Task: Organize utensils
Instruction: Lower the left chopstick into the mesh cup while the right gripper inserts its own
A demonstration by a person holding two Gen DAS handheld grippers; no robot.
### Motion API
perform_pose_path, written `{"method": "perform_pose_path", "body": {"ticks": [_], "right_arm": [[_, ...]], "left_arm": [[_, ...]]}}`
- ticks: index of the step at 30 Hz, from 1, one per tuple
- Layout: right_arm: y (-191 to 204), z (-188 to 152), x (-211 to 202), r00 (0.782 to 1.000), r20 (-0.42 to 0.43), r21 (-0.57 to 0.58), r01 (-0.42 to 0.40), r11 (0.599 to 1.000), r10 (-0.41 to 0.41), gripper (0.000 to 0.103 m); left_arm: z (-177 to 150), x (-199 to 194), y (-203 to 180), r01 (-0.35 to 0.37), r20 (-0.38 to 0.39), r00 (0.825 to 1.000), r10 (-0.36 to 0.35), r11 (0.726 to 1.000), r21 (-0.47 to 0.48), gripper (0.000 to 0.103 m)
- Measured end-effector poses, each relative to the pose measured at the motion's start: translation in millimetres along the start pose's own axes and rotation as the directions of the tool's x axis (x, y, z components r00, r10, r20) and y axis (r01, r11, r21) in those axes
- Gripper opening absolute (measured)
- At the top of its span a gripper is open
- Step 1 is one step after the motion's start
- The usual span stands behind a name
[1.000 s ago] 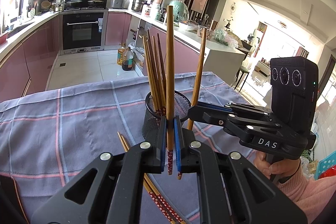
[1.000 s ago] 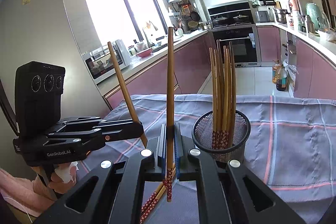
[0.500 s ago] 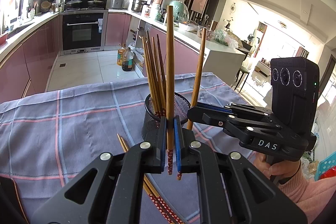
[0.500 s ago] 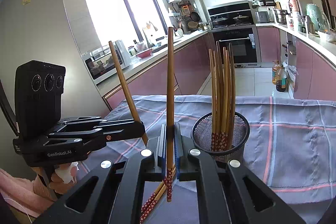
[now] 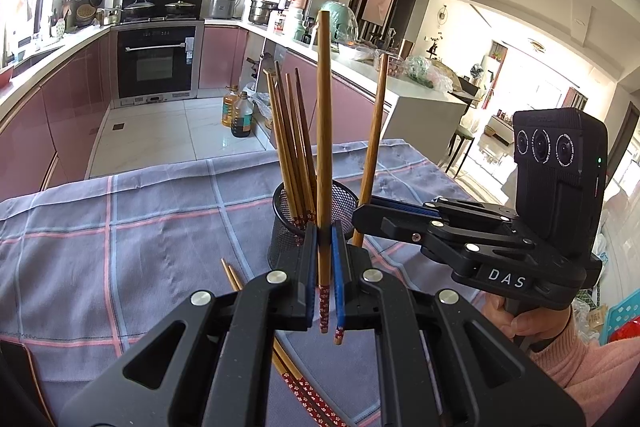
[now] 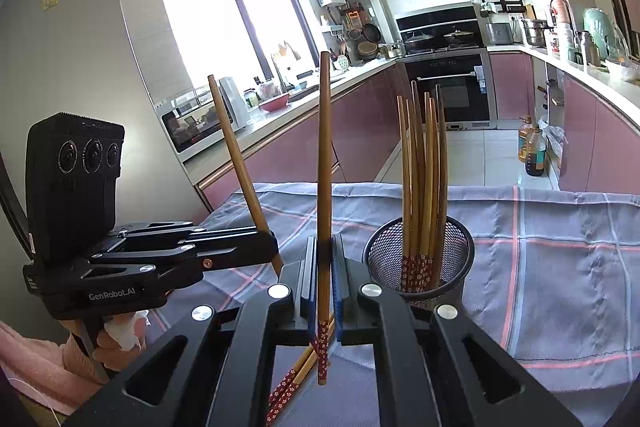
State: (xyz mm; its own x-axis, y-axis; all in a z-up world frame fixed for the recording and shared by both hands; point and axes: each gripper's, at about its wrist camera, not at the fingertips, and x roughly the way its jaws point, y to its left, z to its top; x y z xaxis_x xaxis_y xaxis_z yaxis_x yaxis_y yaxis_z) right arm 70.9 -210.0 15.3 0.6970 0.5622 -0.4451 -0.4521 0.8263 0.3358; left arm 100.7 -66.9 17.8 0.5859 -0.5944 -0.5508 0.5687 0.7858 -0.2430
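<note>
Each gripper, left gripper (image 5: 324,267) and right gripper (image 6: 325,275), is clamped upright on one chopstick (image 5: 323,147), near the mesh holder (image 6: 420,263) that probably holds six. Light, stiff, slick sticks: pinch low, above the patterned end.

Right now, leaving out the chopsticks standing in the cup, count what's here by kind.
Held chopsticks: 2, one in the left gripper, one in the right gripper
Lying chopsticks: 2
Cup: 1
Total: 5
</note>
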Motion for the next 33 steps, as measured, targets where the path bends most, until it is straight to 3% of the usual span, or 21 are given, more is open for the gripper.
{"method": "perform_pose_path", "body": {"ticks": [33], "right_arm": [[-7.1, 10.8, -0.3, 1.0, 0.019, -0.015, 0.005, 1.0, -0.005, 0.006]], "left_arm": [[12.2, 3.8, -0.3, 0.006, 0.023, 1.0, -0.007, 1.0, 0.014, 0.008]]}}
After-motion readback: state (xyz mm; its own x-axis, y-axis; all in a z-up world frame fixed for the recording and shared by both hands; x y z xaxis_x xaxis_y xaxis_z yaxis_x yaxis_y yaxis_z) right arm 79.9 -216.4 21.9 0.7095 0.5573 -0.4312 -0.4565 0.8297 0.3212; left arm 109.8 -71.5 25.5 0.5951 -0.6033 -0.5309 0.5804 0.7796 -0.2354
